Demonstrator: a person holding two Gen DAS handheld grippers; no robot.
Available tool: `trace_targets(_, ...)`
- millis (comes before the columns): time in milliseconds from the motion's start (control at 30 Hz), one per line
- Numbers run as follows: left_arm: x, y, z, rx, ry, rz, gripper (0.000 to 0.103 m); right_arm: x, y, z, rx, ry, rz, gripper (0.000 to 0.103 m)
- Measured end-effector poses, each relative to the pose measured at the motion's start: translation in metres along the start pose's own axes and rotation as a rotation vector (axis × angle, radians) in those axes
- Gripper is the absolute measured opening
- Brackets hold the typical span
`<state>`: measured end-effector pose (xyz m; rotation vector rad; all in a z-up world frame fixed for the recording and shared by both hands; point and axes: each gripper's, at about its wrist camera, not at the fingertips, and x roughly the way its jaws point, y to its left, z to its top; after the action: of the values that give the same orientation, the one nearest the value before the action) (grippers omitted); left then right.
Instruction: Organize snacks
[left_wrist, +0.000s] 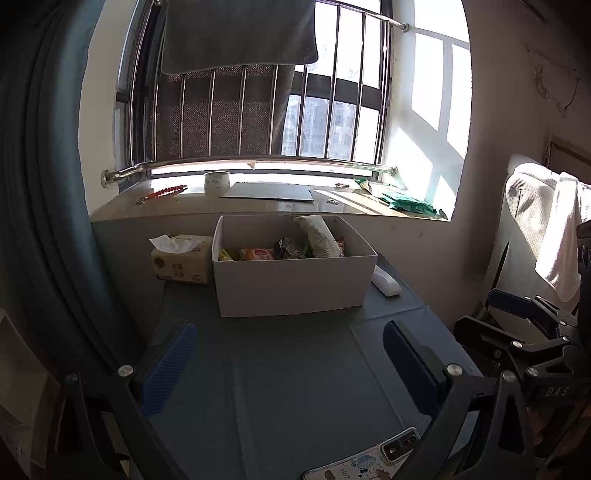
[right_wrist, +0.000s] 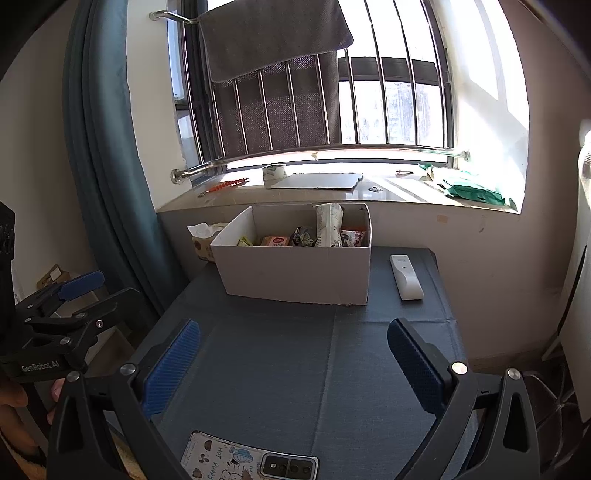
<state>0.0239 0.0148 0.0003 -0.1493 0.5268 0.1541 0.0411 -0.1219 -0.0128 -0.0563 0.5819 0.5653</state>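
Home, likely bedroom: barred window (right_wrist: 369, 92) with grey towel (right_wrist: 275, 42) over rail, teal curtain (right_wrist: 107, 166), stone sill (right_wrist: 332, 195), tissue pack (left_wrist: 181, 264), white remote (right_wrist: 405, 277), patterned-case phone (right_wrist: 251, 461) on grey-clothed table (right_wrist: 295, 369).

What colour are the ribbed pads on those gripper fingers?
Blue, on black frames. The right wrist view shows the pads best; both grippers hang open over the table.

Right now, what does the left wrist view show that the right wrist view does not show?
Only the left wrist view shows the white cloth draped at the right. Only the right wrist view shows the full remote beside the box. Both show the white box holding snacks, the tissue pack, the phone, and open, empty grippers.
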Motion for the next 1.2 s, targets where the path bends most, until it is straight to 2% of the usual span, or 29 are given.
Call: trace_targets(1200,-0.0003,-0.0008,-0.0024,-0.004,0.012,-0.016,0.103,0.0003,0.0034,-0.0006,-0.001,0.003,0.011,0.103)
